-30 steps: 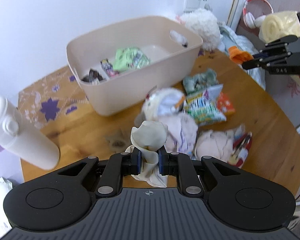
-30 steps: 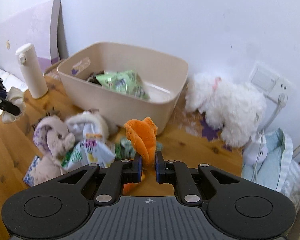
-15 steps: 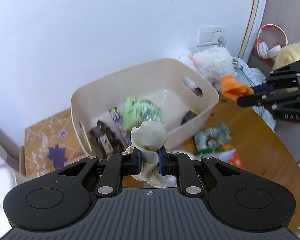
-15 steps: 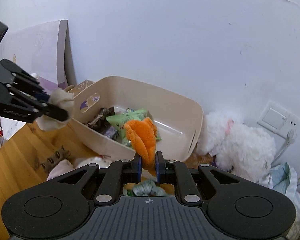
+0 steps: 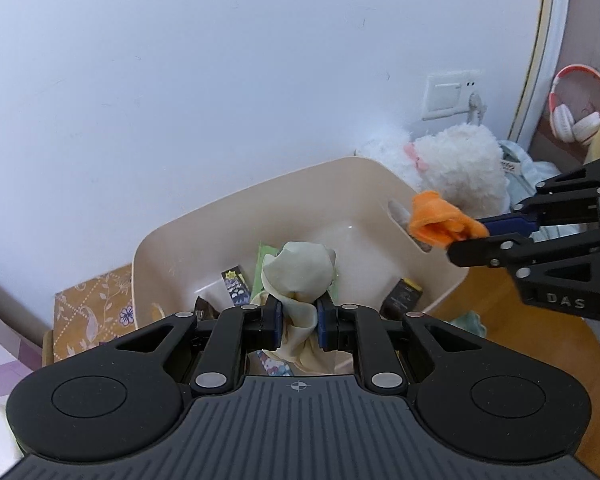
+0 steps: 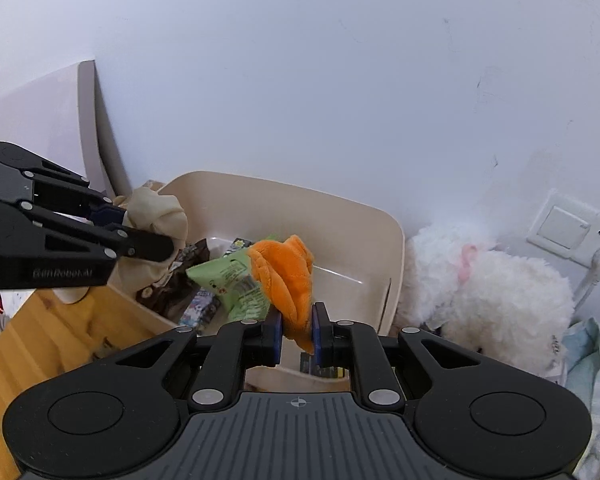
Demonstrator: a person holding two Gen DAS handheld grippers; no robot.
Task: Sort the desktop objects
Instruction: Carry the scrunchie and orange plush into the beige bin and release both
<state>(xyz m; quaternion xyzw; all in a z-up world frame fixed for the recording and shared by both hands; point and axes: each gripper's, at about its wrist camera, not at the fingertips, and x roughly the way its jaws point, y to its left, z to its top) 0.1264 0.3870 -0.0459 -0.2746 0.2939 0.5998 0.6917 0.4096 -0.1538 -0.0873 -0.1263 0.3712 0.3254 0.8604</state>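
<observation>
A cream cloth bundle (image 5: 298, 276) hangs pinched in my left gripper (image 5: 298, 322), which is shut on it above the beige plastic bin (image 5: 168, 240). The same cream cloth bundle (image 6: 160, 216) and left gripper (image 6: 140, 236) show at the left in the right wrist view, over the bin's near corner. My right gripper (image 6: 297, 330) is shut on an orange plush piece (image 6: 286, 276) over the beige bin (image 6: 392, 240). From the left wrist, the right gripper (image 5: 472, 236) holds the orange plush piece (image 5: 440, 220) at the bin's right rim. A green snack pack (image 6: 228, 280) and dark wrappers lie inside.
A white fluffy toy (image 6: 488, 292) sits against the wall right of the bin, under a wall socket (image 6: 564, 224). The wooden table (image 6: 28, 336) runs left and below. Headphones (image 5: 576, 116) hang at the far right. A patterned box (image 5: 92, 312) stands left of the bin.
Both grippers rose from the table and came forward over the bin, each keeping its grip. The loose snacks and cloths on the table dropped out of view.
</observation>
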